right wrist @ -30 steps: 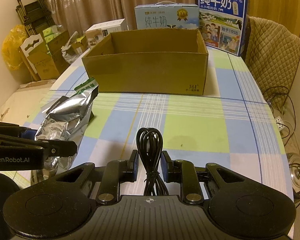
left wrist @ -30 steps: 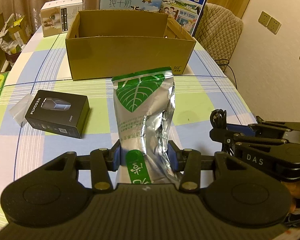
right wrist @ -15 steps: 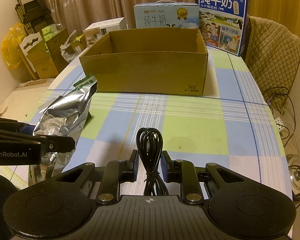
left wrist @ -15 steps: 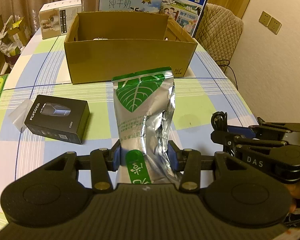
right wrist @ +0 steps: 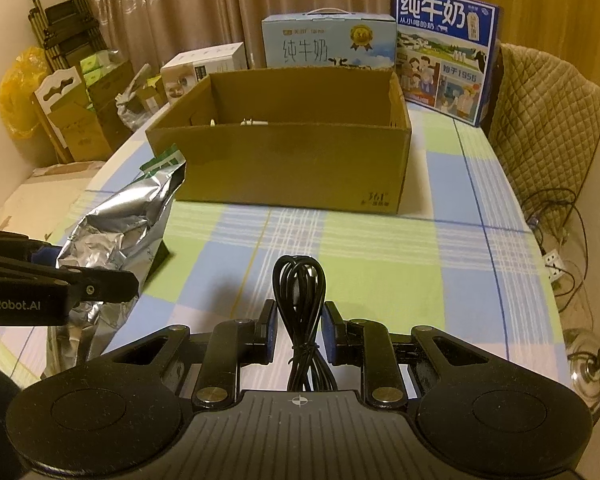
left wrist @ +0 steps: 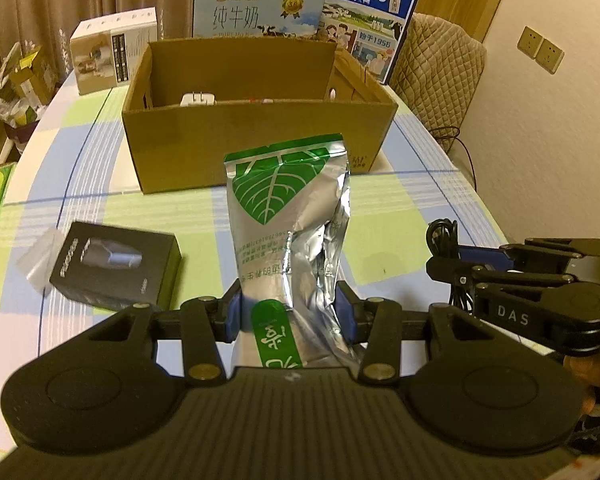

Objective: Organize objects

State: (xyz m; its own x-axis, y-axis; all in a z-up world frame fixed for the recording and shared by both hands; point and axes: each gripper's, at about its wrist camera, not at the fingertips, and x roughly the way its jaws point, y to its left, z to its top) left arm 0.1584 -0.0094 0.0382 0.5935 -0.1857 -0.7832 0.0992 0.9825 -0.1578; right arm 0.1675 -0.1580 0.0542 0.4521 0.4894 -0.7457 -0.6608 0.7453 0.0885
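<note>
Two handheld grippers, each carrying one item above a desk (right wrist: 380, 248) covered in a blue, green and white check cloth. At the bottom centre of the left wrist view, the left gripper (left wrist: 290, 314) has its jaws pinching the lower part of one silver foil pouch (left wrist: 288, 216) printed with a green leaf; the pouch stands up into the middle of the frame, crinkled along its right side. It looks light, soft and slippery, so a hold low on the filled body seems steadier than the thin top seal. At the bottom centre of the right wrist view, the right gripper (right wrist: 299, 332) has its jaws closed around one bundled black cable (right wrist: 300, 300), its loops poking up past the fingertips. The cable appears light and floppy, best held at its tied middle. One open cardboard box (left wrist: 260, 136) sits on the desk at upper centre in both views, with a few small white items inside, too small to identify. One black product box (left wrist: 114, 266) lies at the left of the left view. Behind the cardboard box stand two milk cartons (right wrist: 326, 42) and one white box (right wrist: 204, 68).
</note>
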